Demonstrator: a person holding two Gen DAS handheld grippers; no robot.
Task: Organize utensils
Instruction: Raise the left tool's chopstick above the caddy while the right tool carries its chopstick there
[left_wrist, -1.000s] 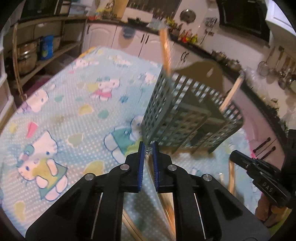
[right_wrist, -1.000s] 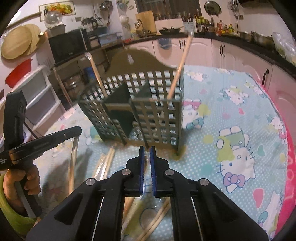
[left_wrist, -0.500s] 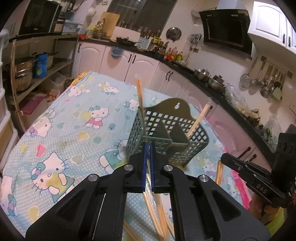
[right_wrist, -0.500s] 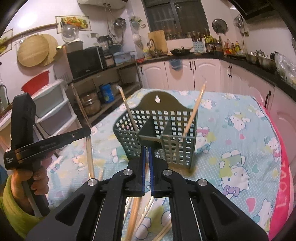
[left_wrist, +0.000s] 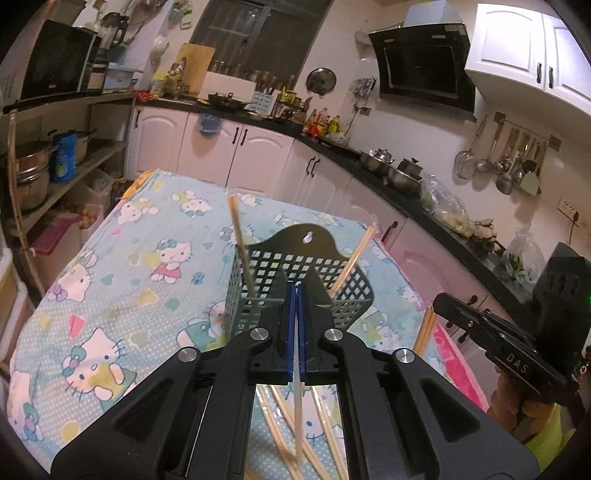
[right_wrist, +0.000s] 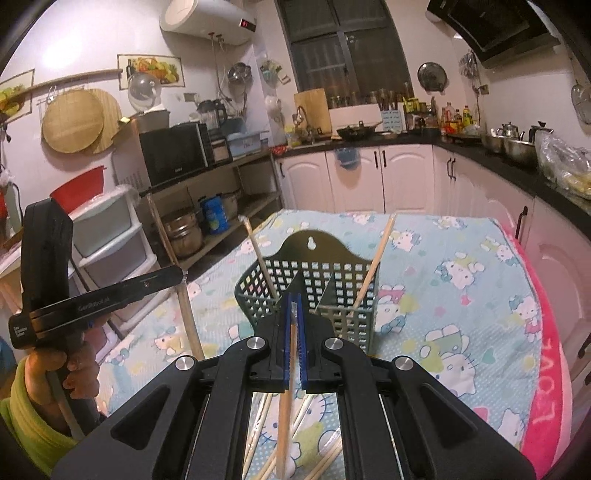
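Observation:
A dark green grid utensil basket (left_wrist: 295, 275) (right_wrist: 332, 273) stands on the table with two chopsticks leaning in it, one on the left (left_wrist: 240, 243) and one on the right (left_wrist: 354, 260). My left gripper (left_wrist: 296, 295) is shut on a chopstick (left_wrist: 297, 410) that hangs down below the jaws, held above and just short of the basket. My right gripper (right_wrist: 294, 302) is shut on another chopstick (right_wrist: 286, 398), also above the near side of the basket. Several loose chopsticks (left_wrist: 325, 435) (right_wrist: 317, 454) lie on the cloth beneath both grippers.
The table carries a blue cartoon-cat cloth (left_wrist: 122, 258) with a pink edge (right_wrist: 550, 373) on the right. White cabinets and a black counter (left_wrist: 332, 147) run behind. A shelf with pots (left_wrist: 33, 173) stands at the left.
Both grippers have risen well above the table, each lifting a chopstick off the pile. The basket looks smaller and lower in both views.

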